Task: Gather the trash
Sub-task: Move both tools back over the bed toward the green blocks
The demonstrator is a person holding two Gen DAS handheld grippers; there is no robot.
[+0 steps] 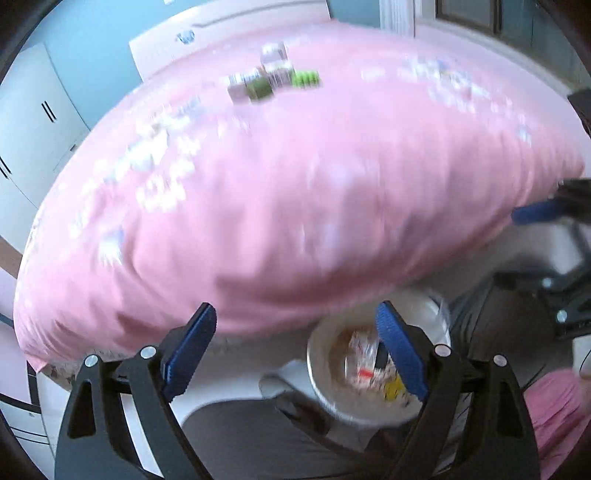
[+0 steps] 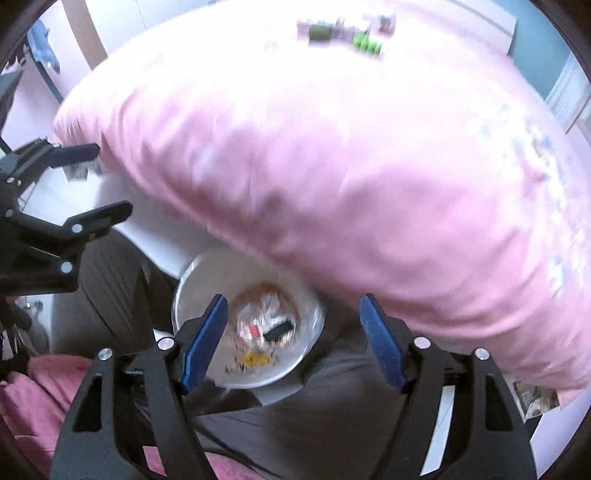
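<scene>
A white trash bin (image 1: 325,343) stands on the floor beside the pink bed (image 1: 280,192), with wrappers inside; it also shows in the right wrist view (image 2: 199,280). Several pieces of trash (image 1: 273,79), green and white packets, lie on the far side of the bed, also in the right wrist view (image 2: 343,35). My left gripper (image 1: 295,328) is open and empty above the bed's near edge, left of the bin. My right gripper (image 2: 293,317) is open and empty, hovering over the bin. Both views are motion-blurred.
The person's grey-trousered legs (image 2: 332,387) are beside the bin. A pink cloth (image 2: 33,402) lies at lower left. White cupboards (image 1: 33,122) stand beyond the bed's left side. The left gripper's body (image 2: 44,221) shows at the left edge of the right wrist view.
</scene>
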